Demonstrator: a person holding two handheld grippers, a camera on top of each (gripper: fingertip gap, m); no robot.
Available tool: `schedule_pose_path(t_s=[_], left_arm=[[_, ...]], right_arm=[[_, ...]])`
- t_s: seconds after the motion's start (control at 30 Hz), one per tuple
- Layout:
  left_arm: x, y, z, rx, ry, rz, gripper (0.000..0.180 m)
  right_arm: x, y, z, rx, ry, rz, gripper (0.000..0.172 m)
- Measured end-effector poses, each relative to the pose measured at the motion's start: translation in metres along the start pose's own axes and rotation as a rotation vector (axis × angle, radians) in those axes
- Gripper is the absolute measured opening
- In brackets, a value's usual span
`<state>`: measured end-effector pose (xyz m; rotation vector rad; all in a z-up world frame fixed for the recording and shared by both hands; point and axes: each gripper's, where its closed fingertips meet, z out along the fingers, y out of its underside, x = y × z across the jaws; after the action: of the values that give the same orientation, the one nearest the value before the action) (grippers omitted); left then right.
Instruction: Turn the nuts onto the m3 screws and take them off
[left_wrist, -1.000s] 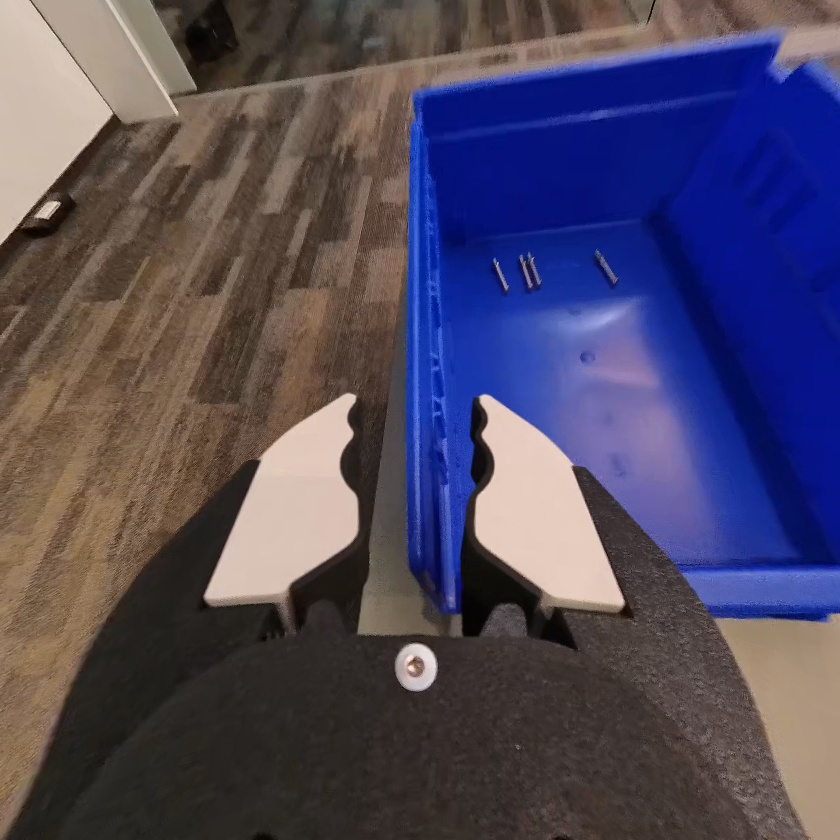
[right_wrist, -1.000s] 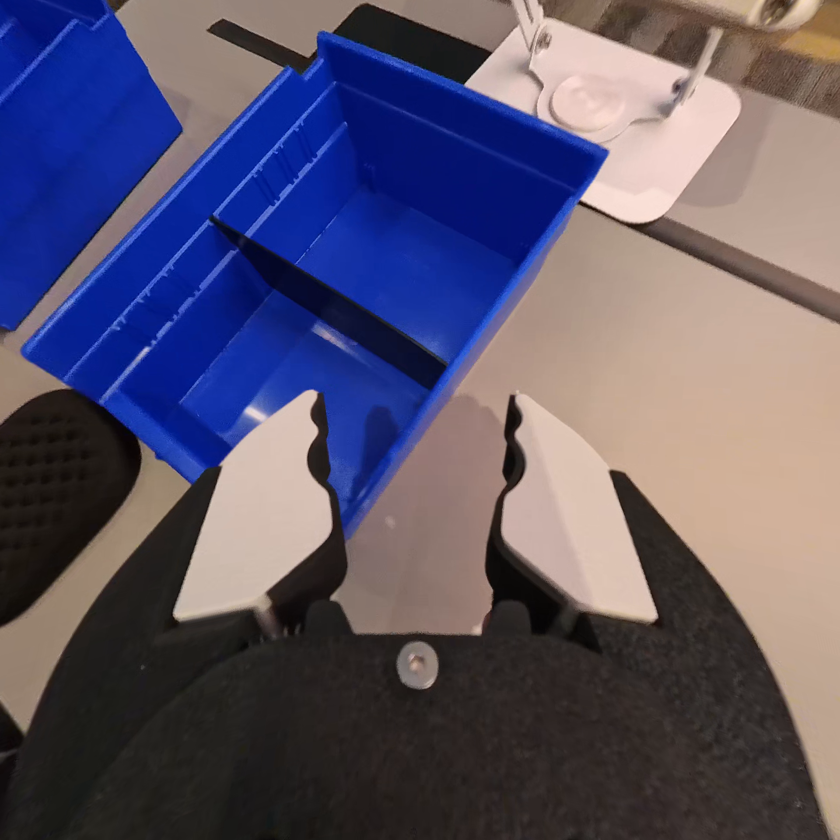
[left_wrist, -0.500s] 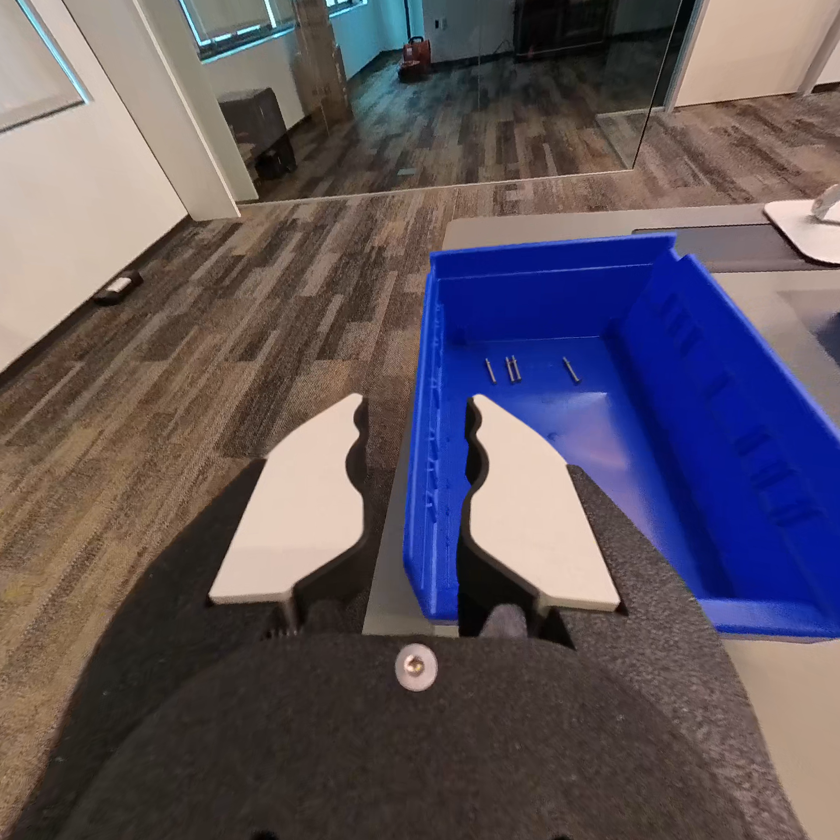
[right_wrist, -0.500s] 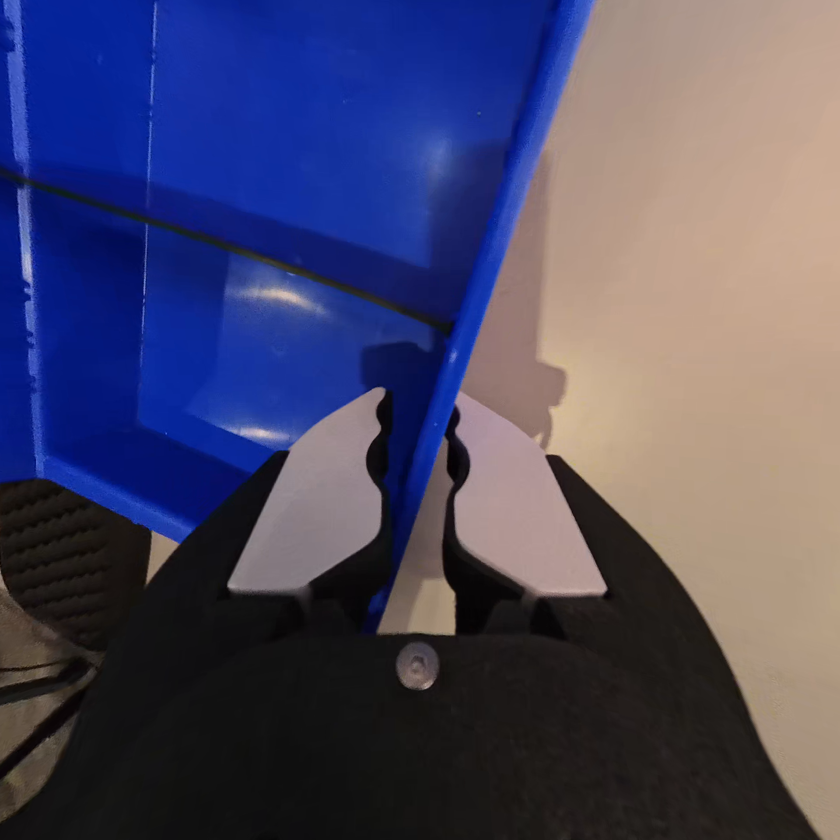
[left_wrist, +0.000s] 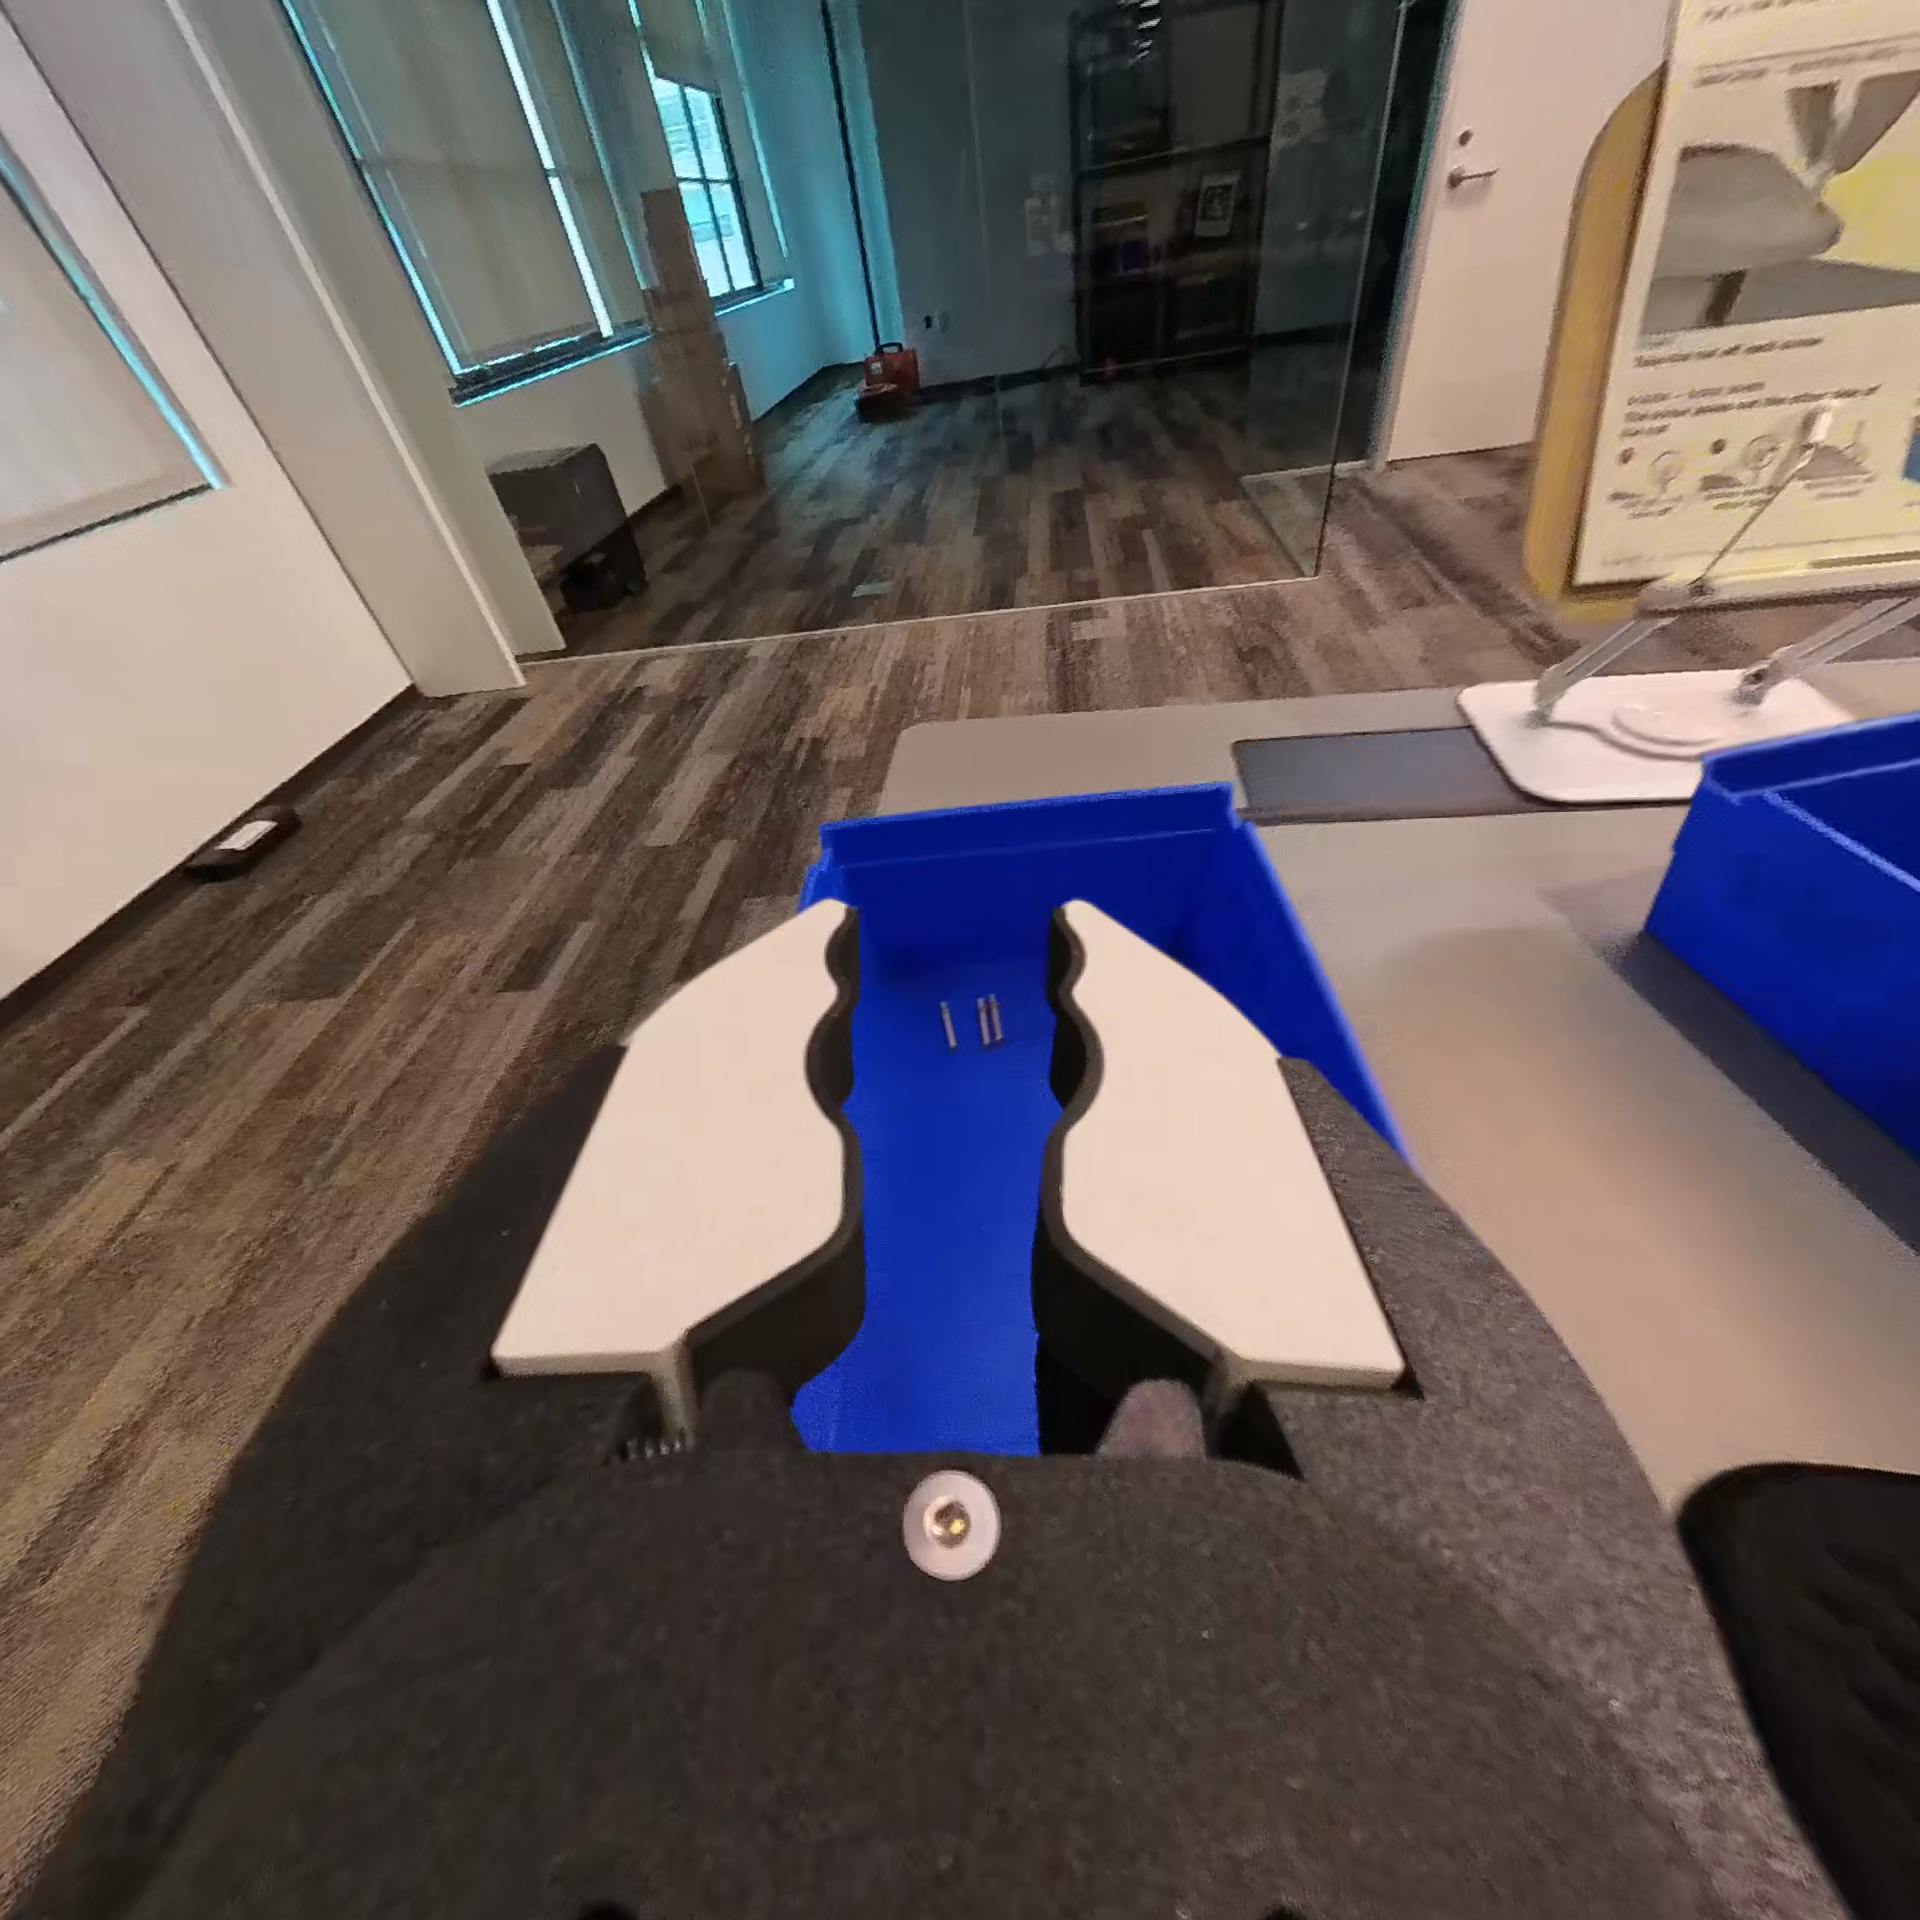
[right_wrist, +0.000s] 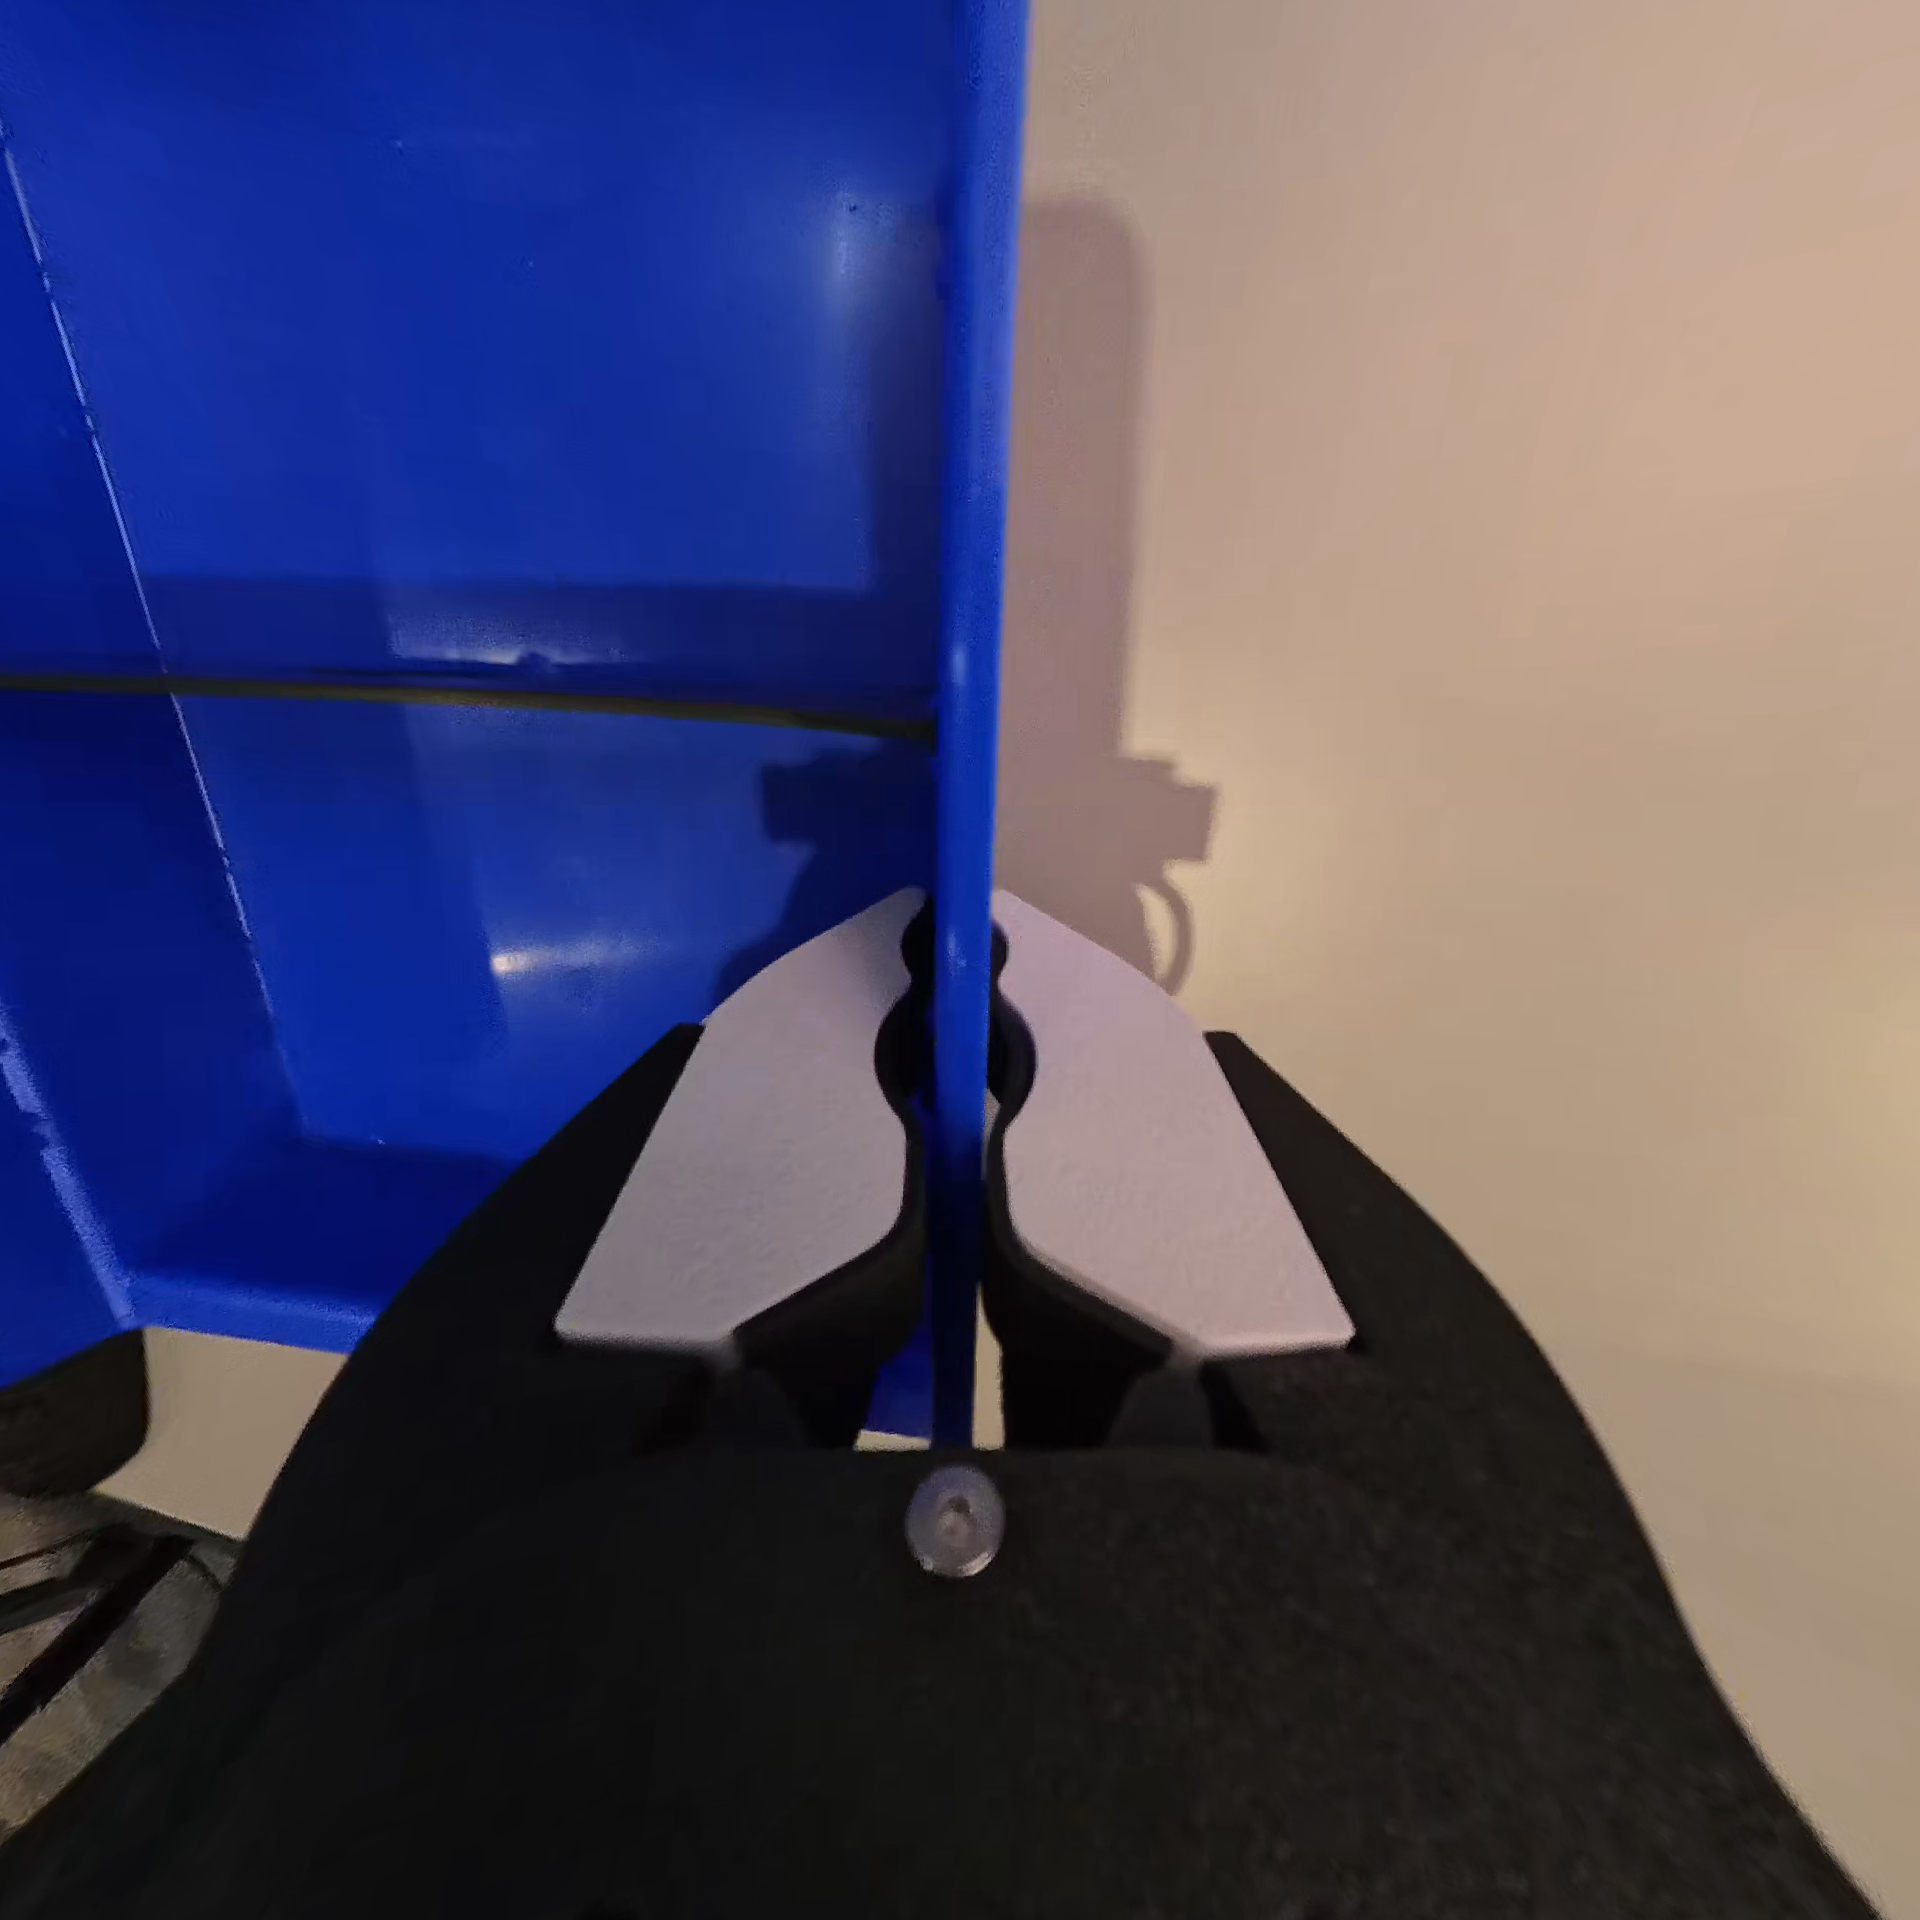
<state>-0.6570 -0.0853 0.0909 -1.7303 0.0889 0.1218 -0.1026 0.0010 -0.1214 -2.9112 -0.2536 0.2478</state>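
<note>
My right gripper (right_wrist: 956, 914) is shut on the right wall (right_wrist: 971, 520) of a blue bin. Both pads press on the wall, one inside and one outside. A thin dark divider (right_wrist: 468, 694) splits this bin into two compartments; the parts I see are bare. My left gripper (left_wrist: 945, 914) is open over the near left part of another blue bin (left_wrist: 1226, 935). Its fingers stand apart and nothing is pressed between them. A few small metal pins (left_wrist: 966, 1023) lie on that bin's floor, seen through the gap. The divided bin also shows at the right of the left wrist view (left_wrist: 1787, 935).
Both bins stand on a beige-grey table (left_wrist: 1455, 987), whose left edge drops to a wood-pattern floor (left_wrist: 416, 1039). A dark mat (left_wrist: 1371, 774) and the white base of a stand (left_wrist: 1621, 727) lie at the table's far side. A poster board stands behind. The left gripper's tips are roughly 60 centimeters from the right gripper's.
My right gripper came down over the divided bin's right wall and its pads closed on it. My left gripper shifted right over its bin, tilted up, and its jaws narrowed a little.
</note>
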Motion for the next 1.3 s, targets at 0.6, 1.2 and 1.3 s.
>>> schedule_pose_path(t_s=[0.6,1.2,1.3], left_arm=[[0.036,-0.025,0.004,0.039,-0.029,0.038,0.032],[0.052,-0.039,0.029,0.0,-0.043,0.1,0.032],[0.054,-0.041,0.032,0.004,-0.036,0.1,0.032]], right_arm=[[0.223,0.06,-0.046,0.055,-0.008,0.241,0.006],[0.416,0.155,-0.094,0.074,0.06,0.422,0.005],[0.427,0.162,-0.097,0.069,0.073,0.414,0.005]])
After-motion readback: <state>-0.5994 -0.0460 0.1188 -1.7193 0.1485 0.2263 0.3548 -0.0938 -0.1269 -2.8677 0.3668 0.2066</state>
